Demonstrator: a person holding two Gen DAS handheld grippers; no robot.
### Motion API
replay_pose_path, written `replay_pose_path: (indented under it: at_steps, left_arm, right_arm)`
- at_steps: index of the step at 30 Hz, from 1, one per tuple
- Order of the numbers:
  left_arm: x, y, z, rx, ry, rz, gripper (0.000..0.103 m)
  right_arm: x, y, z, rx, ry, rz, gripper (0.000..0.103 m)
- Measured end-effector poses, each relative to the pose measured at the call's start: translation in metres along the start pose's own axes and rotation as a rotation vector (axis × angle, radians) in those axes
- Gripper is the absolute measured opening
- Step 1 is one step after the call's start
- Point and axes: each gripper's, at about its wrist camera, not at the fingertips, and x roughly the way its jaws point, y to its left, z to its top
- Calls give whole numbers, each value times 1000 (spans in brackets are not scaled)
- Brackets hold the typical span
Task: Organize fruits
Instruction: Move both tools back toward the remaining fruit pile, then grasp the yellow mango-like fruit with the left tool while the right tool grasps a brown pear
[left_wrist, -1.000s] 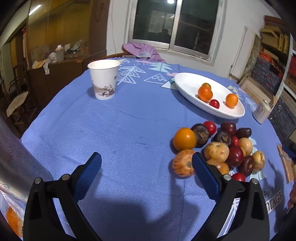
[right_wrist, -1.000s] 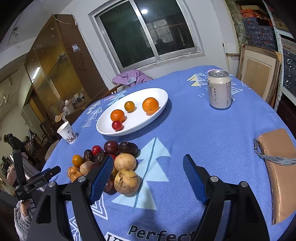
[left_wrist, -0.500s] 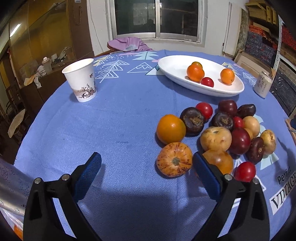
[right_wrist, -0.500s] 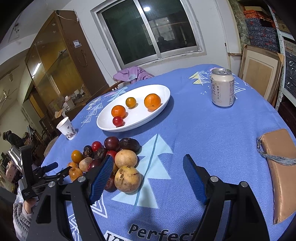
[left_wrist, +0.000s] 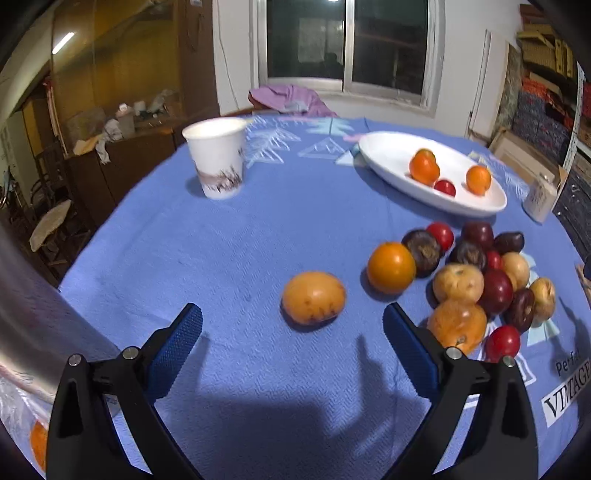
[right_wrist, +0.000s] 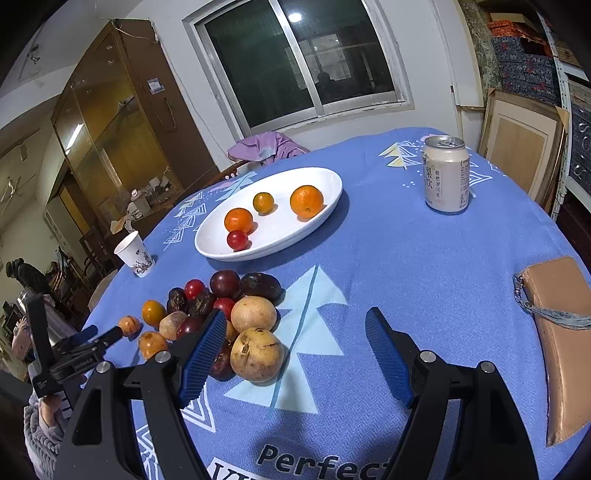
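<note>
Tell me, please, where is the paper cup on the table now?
In the left wrist view the paper cup stands upright at the far left of the blue tablecloth, well left of the white oval plate and apart from the fruit.

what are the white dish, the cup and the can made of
White oval dish: probably glazed ceramic, though melamine is possible; smooth and glossy, with soft reflections. Cup: seemingly paper, with matte white walls, a thin rolled rim and a printed pattern. Drink can: aluminium, with a bare metal top, pull tab and printed sides.

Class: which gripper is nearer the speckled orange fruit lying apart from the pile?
Left. The left gripper opens just before the speckled orange fruit; the right gripper sits beyond the pile.
</note>
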Motion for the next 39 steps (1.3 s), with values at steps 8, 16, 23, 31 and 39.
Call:
replay_pose_path:
  at_steps: [8, 16, 23, 31, 39]
  left_arm:
    - [9, -1, 1, -2, 4, -40, 84]
    - [9, -12, 0, 45, 1, -77, 67]
    - [18, -14, 0, 43, 44, -101, 49]
    - [29, -11, 1, 8, 92, -93, 42]
    - [30, -12, 1, 9, 93, -83, 42]
  right_arm:
    - [0, 6, -2, -27, 4, 7, 79]
    - [3, 12, -5, -61, 23, 12, 79]
    - [19, 27, -14, -129, 85, 0, 79]
    - [35, 43, -27, -219, 128, -37, 68]
    - [48, 51, -31, -265, 157, -66, 50]
